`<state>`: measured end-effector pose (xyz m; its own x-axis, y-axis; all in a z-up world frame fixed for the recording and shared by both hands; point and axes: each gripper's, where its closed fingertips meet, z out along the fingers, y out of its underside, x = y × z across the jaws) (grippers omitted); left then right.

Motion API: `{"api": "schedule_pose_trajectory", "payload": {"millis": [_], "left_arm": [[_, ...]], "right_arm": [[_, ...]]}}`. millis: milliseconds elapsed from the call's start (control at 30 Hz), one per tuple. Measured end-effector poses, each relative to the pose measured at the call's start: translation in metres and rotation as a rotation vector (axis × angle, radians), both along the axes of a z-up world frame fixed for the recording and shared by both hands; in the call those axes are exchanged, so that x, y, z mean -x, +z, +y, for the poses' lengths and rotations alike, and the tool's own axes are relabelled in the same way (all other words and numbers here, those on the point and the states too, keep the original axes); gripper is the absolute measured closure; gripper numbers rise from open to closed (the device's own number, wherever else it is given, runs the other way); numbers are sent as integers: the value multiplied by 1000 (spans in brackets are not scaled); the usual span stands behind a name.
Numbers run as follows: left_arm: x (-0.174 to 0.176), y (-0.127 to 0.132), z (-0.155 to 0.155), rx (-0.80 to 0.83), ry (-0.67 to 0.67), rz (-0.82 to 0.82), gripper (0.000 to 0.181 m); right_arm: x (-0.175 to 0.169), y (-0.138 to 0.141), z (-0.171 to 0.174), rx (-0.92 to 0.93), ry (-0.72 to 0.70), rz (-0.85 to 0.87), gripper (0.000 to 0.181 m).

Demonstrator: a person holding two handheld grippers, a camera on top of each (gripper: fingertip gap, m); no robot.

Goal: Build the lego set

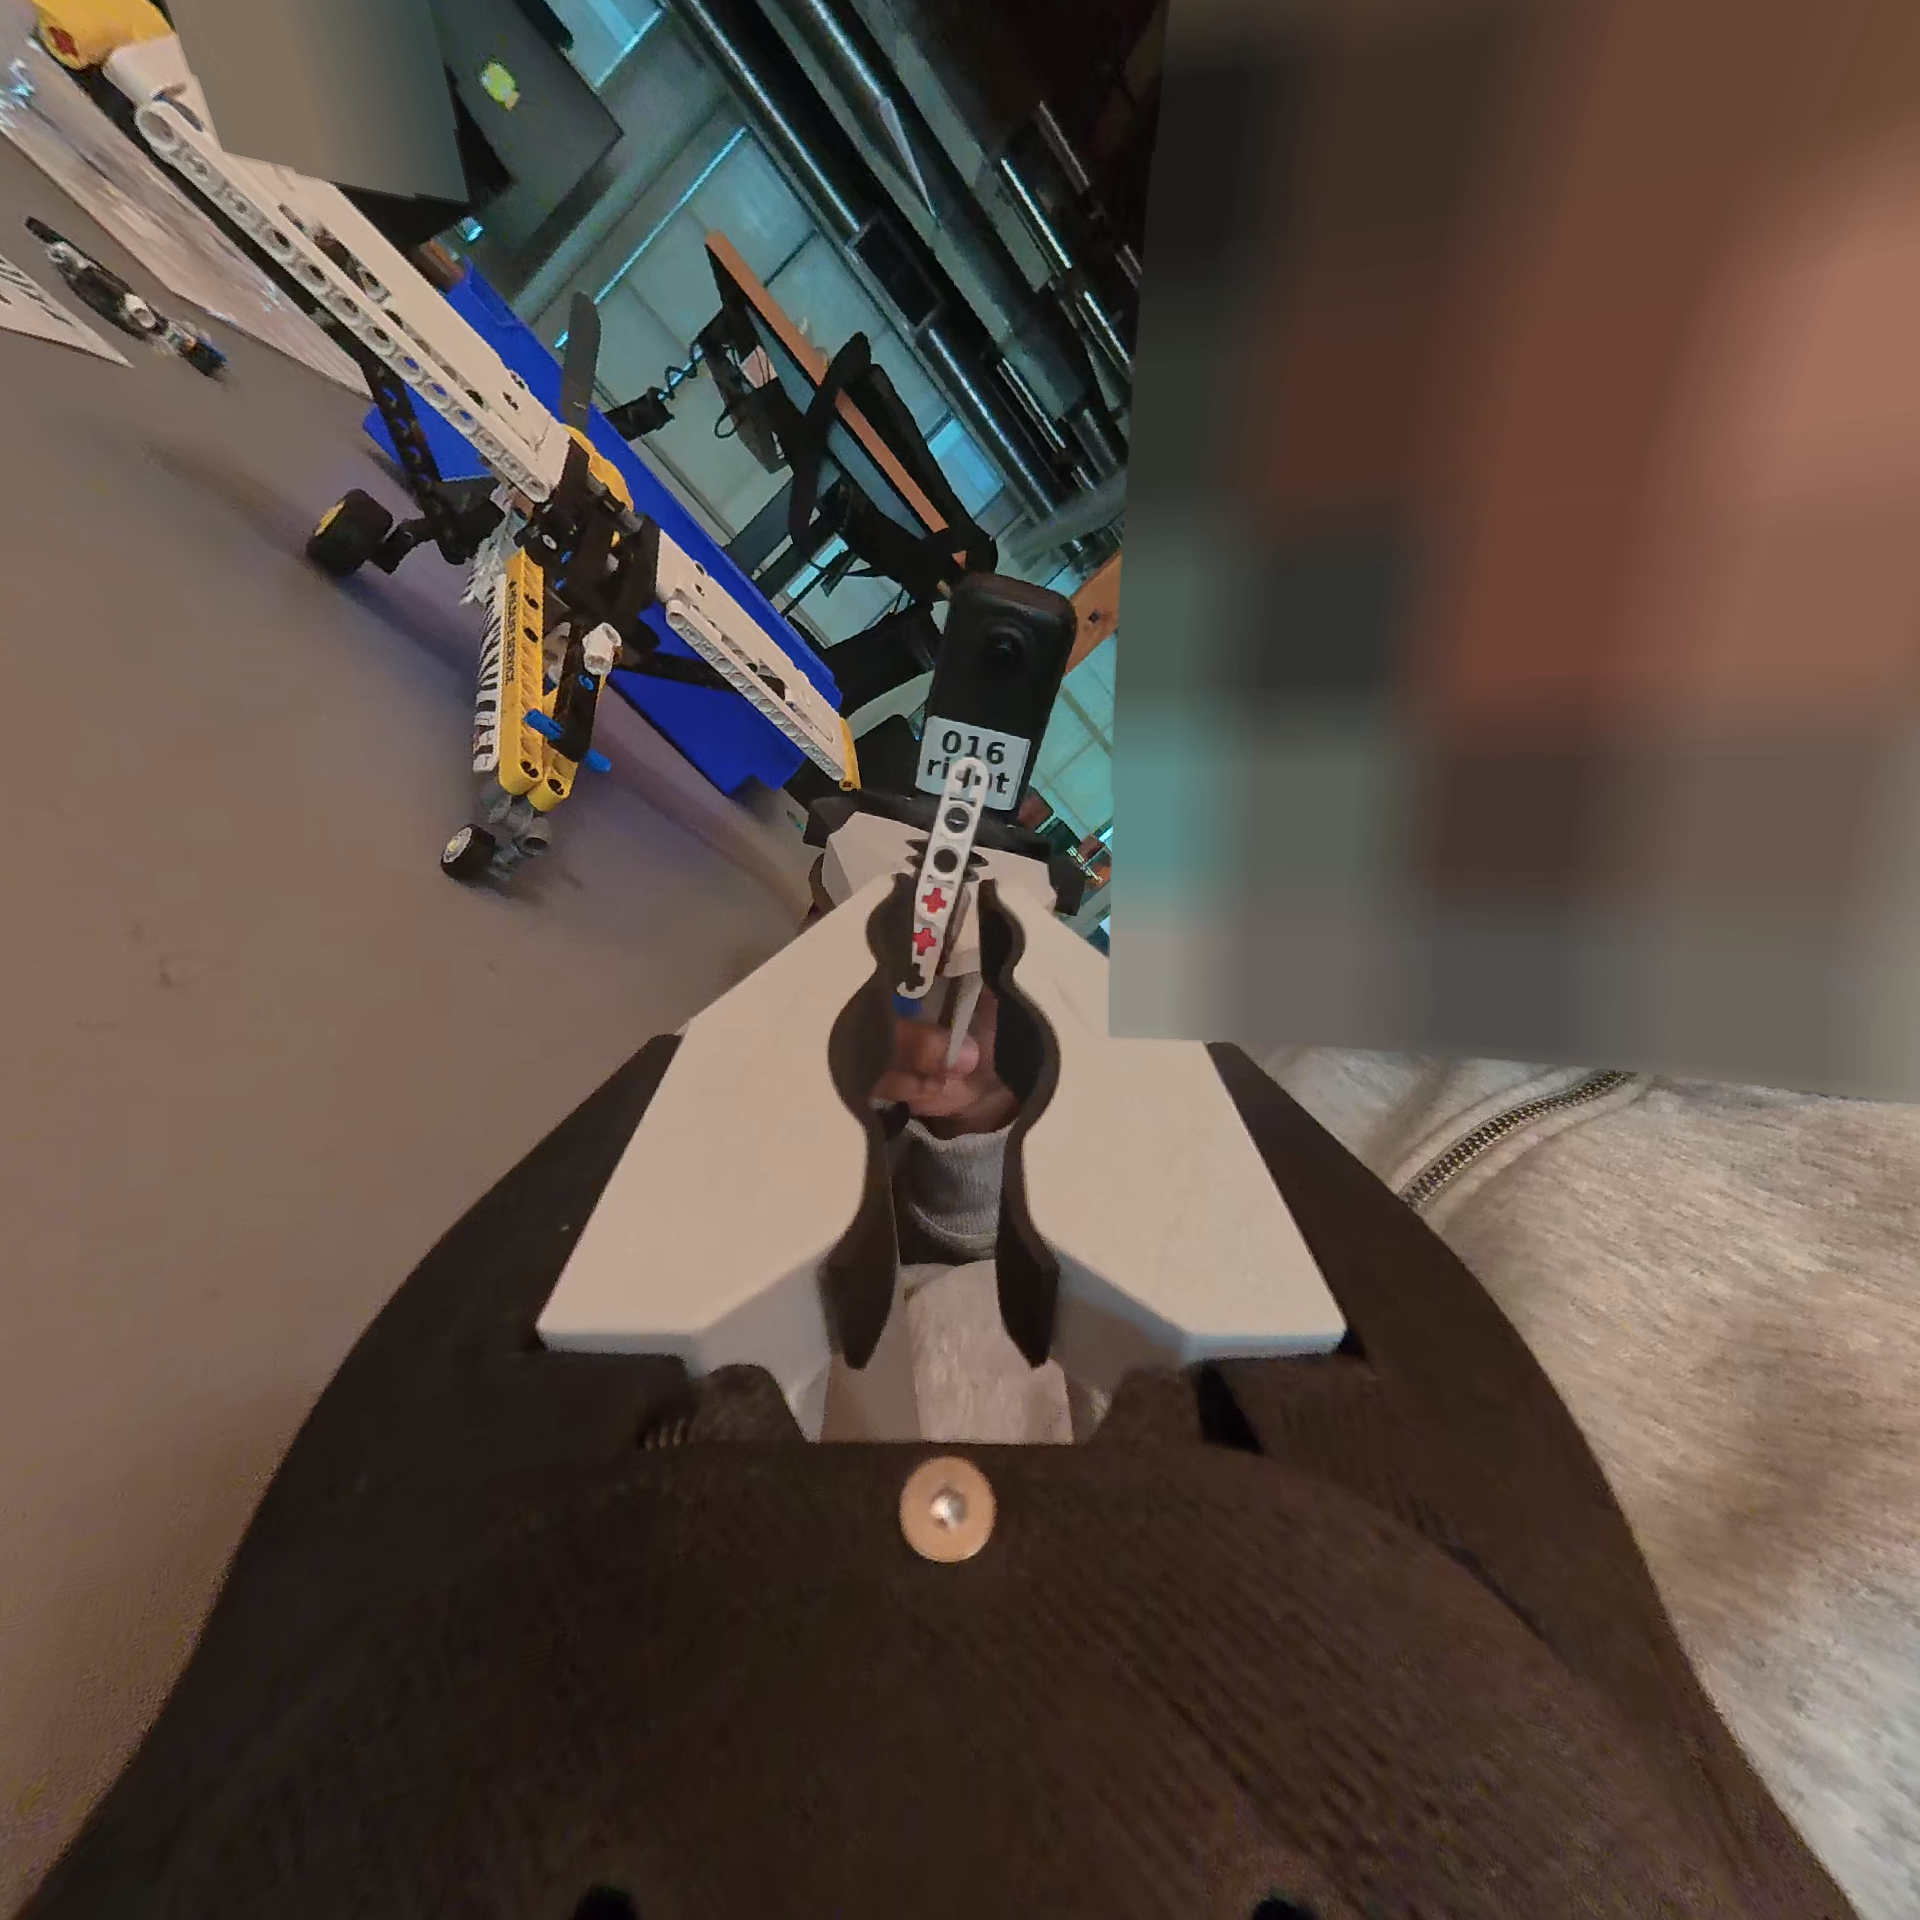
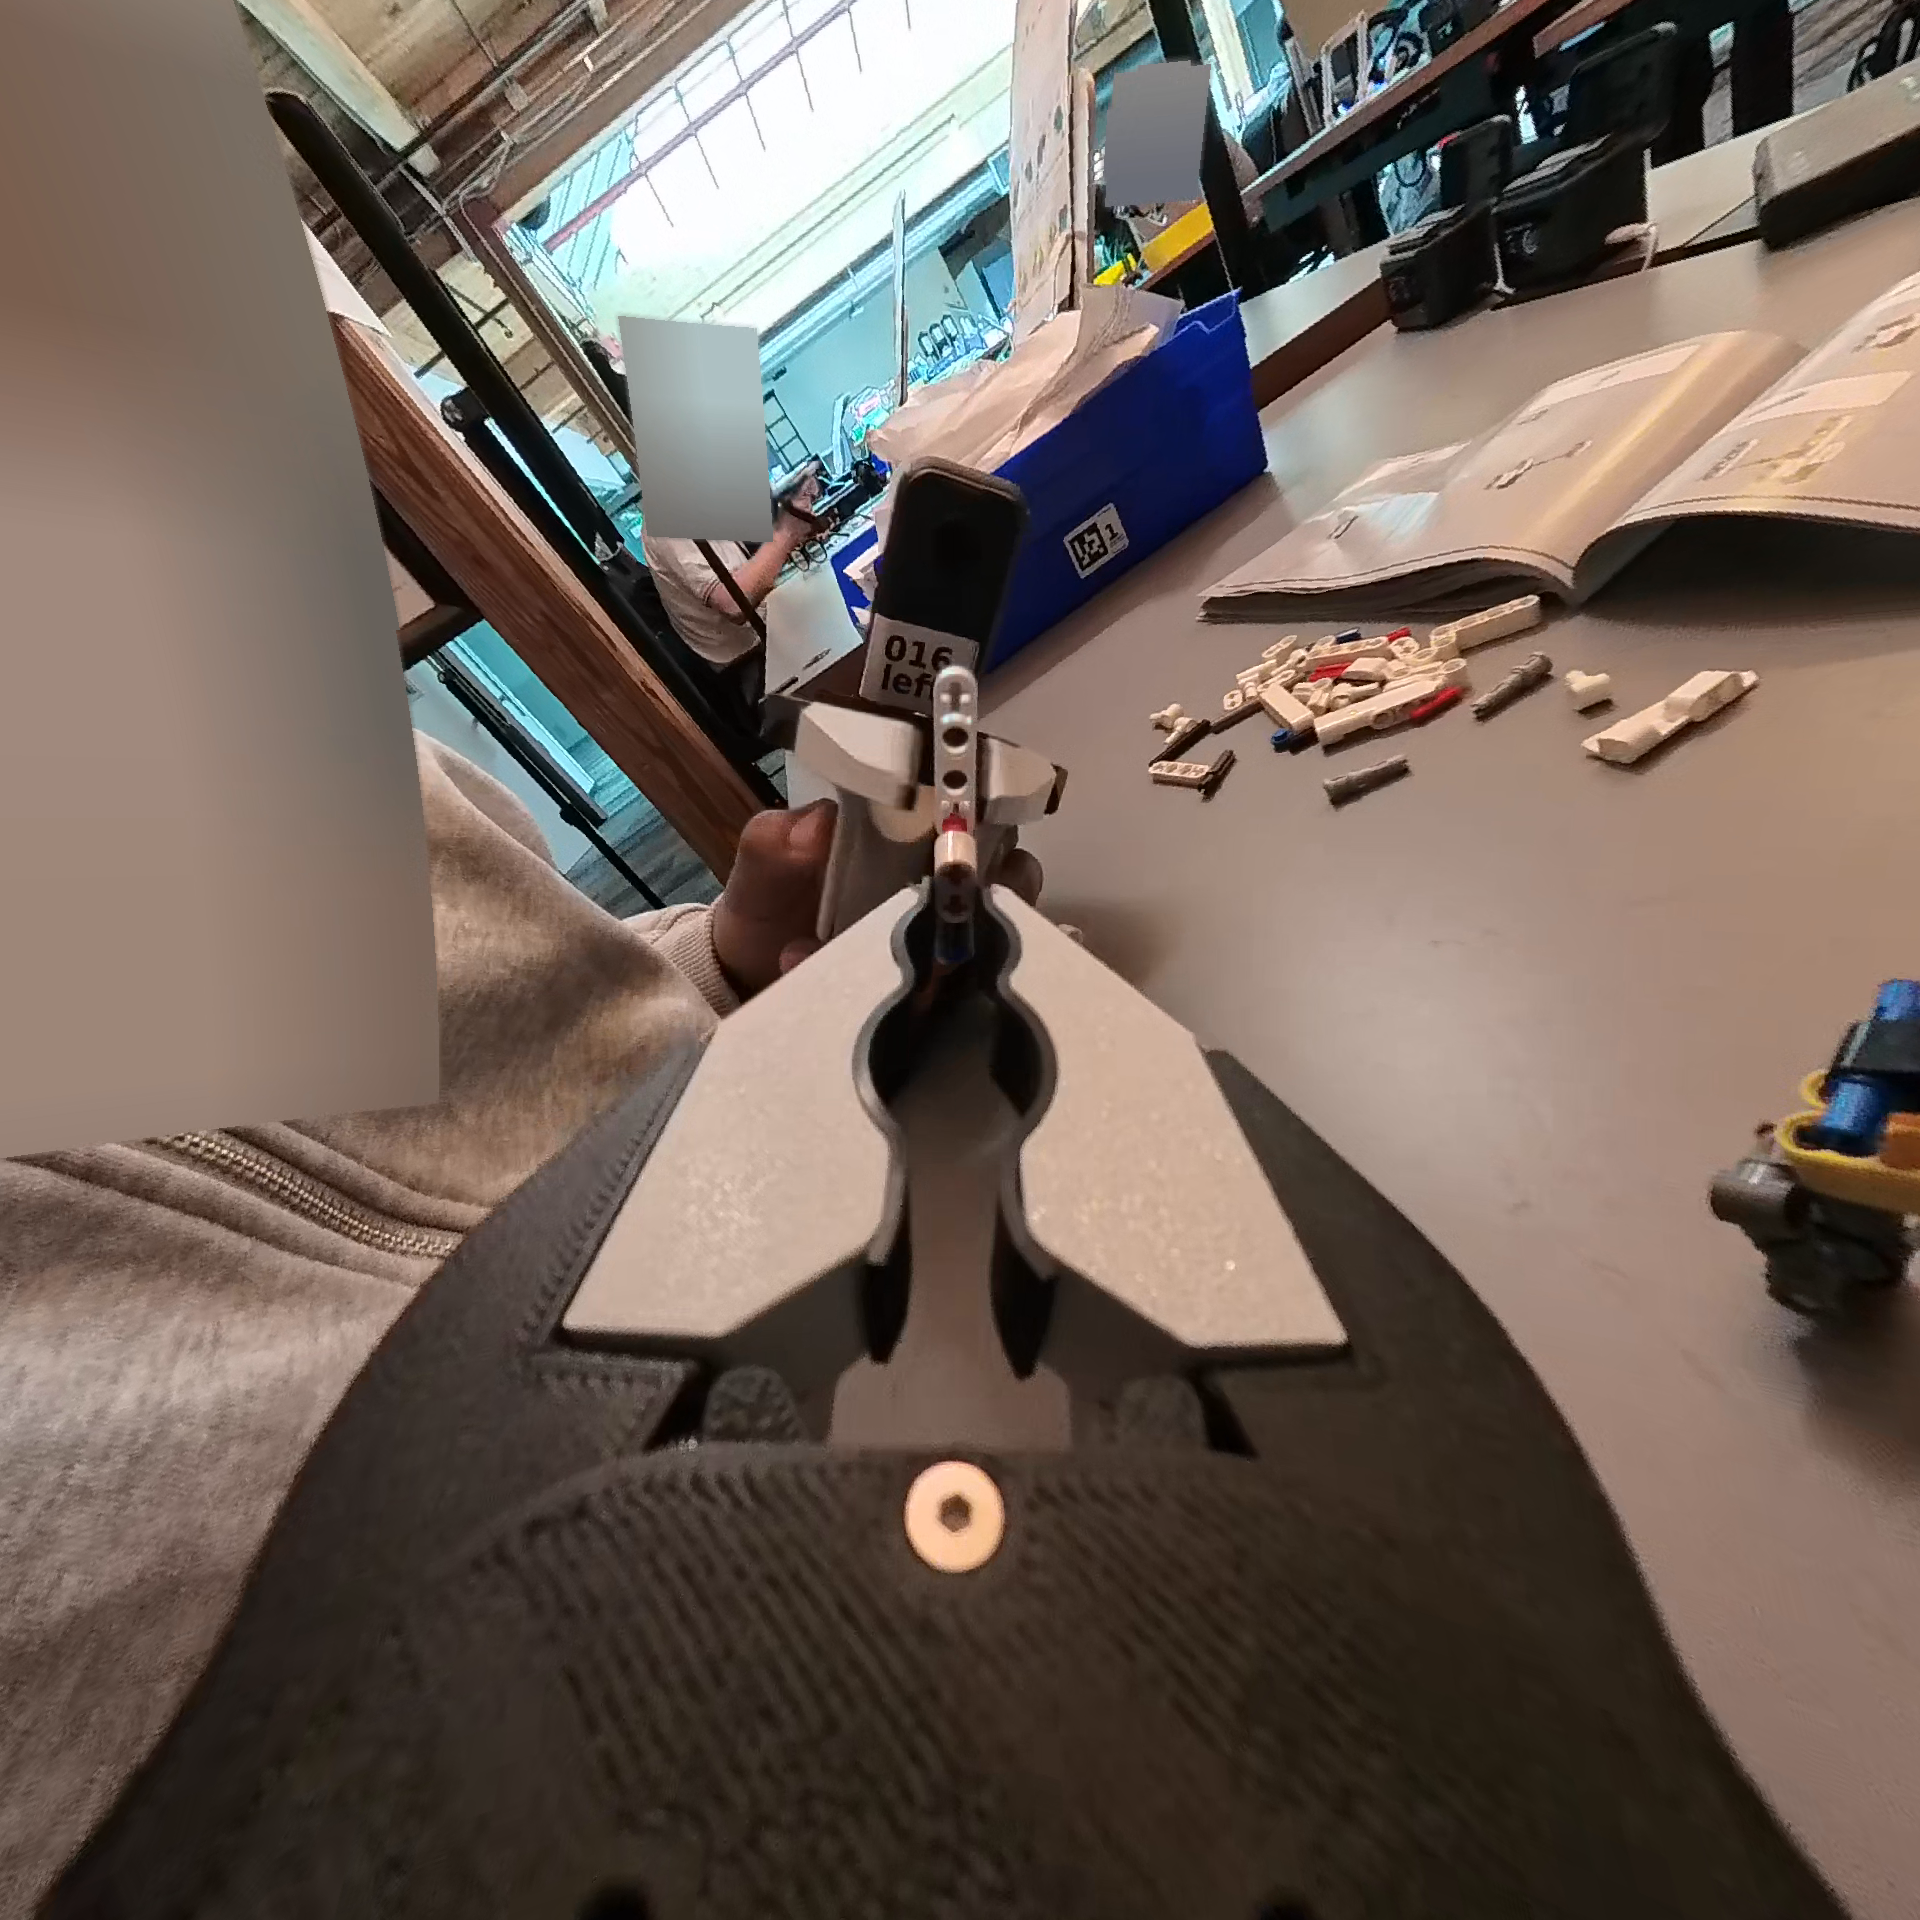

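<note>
A: Nearest your left camera, the left gripper (image 1: 928,914) has its jaws together on a thin white strip (image 1: 943,873) with round holes and two red cross pins, held upright off the bench (image 1: 260,987).

B: And my right?

A: The right gripper (image 2: 951,899) faces it head-on, jaws clamped on the same little assembly from the other side; from there you see the white strip (image 2: 954,743) edge-on, with a small white sleeve (image 2: 954,850) on a red pin. A blue pin tip (image 1: 906,1004) pokes out low down. (Which gripper bears the load, I cannot tell.)

B: Why hold it in the air?

A: Likely so each gripper braces against the other while a pin is pushed home; the bench gives no such backing.

B: The rest of the set?

A: The yellow, black and white plane (image 1: 540,561) stands on its wheels beside the blue bin (image 2: 1132,468). Loose pieces (image 2: 1351,686) lie near the open booklet (image 2: 1558,468), well apart from your grippers.
</note>
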<state>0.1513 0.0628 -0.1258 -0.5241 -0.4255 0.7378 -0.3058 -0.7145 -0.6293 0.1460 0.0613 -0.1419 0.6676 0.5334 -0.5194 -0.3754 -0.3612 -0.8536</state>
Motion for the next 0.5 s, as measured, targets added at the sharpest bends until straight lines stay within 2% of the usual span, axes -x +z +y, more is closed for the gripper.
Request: {"api": "schedule_pose_trajectory", "payload": {"millis": [33,500], "left_arm": [[-1,-1,0,-4,3,7,176],[4,-14,-8,-83,-70,85,178]], "right_arm": [[0,0,0,0,3,-3,176],[7,-13,-8,80,77,-44,176]]}}
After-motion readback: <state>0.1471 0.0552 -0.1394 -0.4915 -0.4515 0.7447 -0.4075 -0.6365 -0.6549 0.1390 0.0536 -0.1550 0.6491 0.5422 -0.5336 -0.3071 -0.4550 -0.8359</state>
